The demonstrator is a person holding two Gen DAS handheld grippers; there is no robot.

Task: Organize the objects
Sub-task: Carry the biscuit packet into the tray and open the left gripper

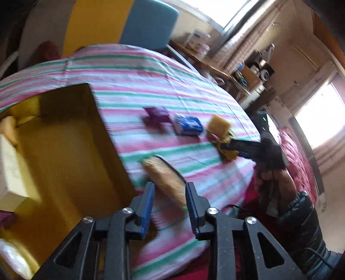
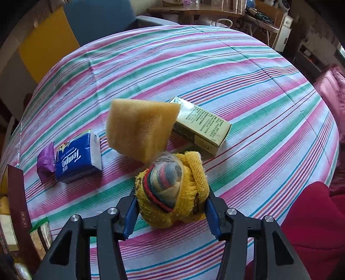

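A blue chair back (image 2: 99, 19) rises behind the far edge of the striped cloth (image 2: 248, 86) that covers the worktop. Beside the chair stands a yellow panel (image 2: 45, 47). Right of the chair, a wooden side table (image 1: 200, 58) carries jars, too blurred to name. Beyond that table, cluttered shelves (image 1: 252, 75) stand beneath a bright window (image 1: 243, 13). A red quilted cover (image 1: 299, 155) lies right of the cloth.

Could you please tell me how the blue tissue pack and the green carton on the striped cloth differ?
The blue tissue pack is a soft plastic-wrapped bundle, while the green carton is a stiff cardboard box with sharp edges. The tissue pack is blue and white with a large logo; the carton is olive green with small print. The tissue pack touches a purple packet; the carton sits behind the sponge. Both lie flat.
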